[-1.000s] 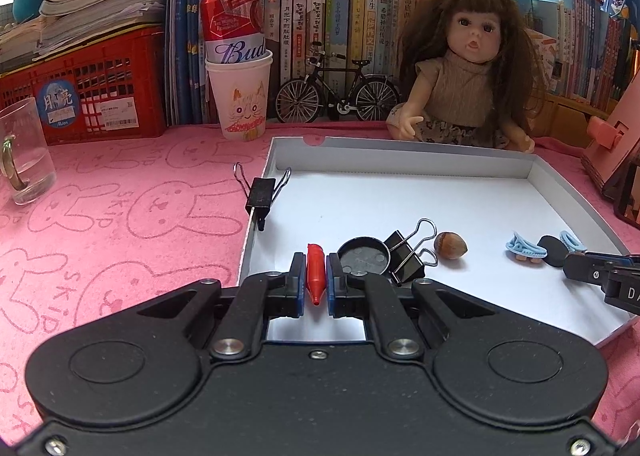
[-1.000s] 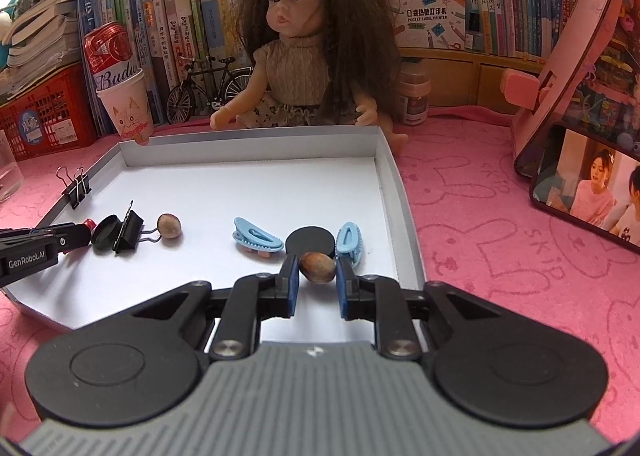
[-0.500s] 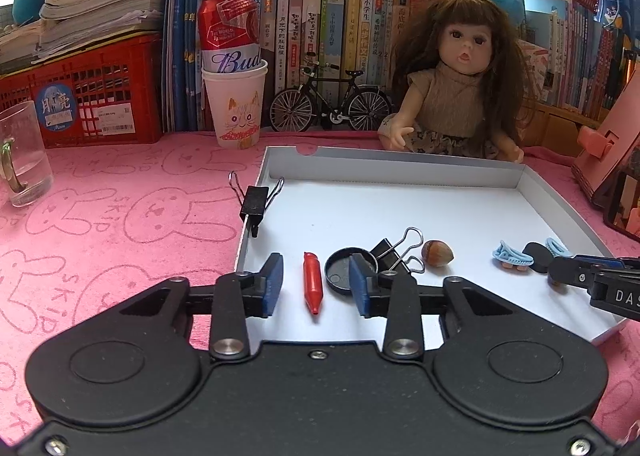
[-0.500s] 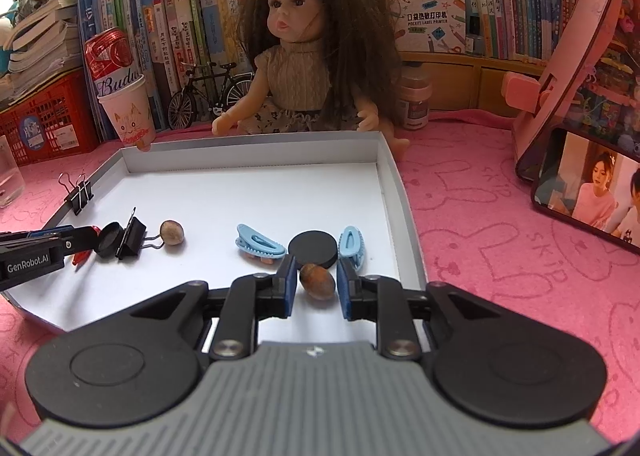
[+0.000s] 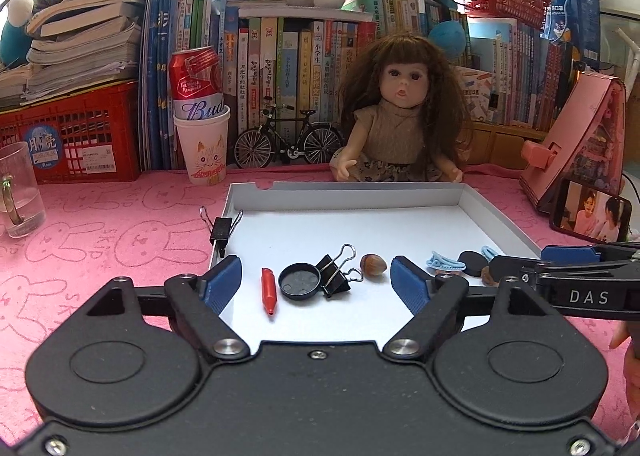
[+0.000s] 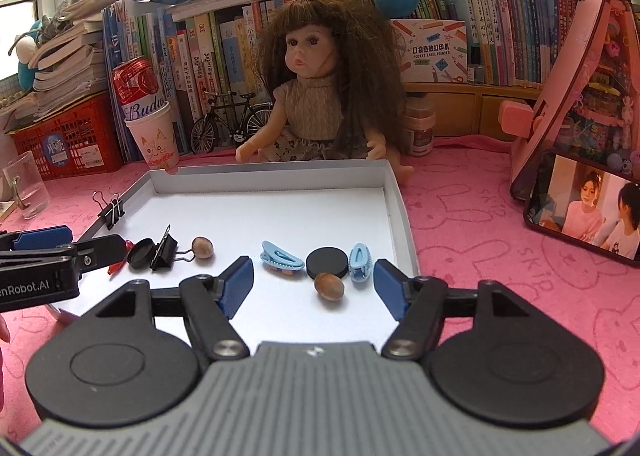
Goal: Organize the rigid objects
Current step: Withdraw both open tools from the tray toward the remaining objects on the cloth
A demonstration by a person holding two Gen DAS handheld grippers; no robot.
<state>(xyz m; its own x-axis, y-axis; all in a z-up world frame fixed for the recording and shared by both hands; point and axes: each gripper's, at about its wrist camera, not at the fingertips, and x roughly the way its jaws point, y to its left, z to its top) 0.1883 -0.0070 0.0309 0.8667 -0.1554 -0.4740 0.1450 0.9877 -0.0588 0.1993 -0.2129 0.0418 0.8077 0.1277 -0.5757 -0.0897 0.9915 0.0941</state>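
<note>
**Both pieces down in the tray**

My red crayon (image 5: 269, 292) lies in the white tray (image 5: 496, 212), long axis pointing away, between the left gripper (image 5: 316, 282) jaws, which have just spread. The hazelnut (image 6: 329, 286) sits free between my right gripper (image 6: 313, 282) jaws, likewise just spread.

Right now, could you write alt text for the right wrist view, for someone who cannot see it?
An open right gripper hovers over a white tray where a hazelnut lies free between its blue pads. Two blue hair clips, a black disc and a doll lie beyond.
</note>
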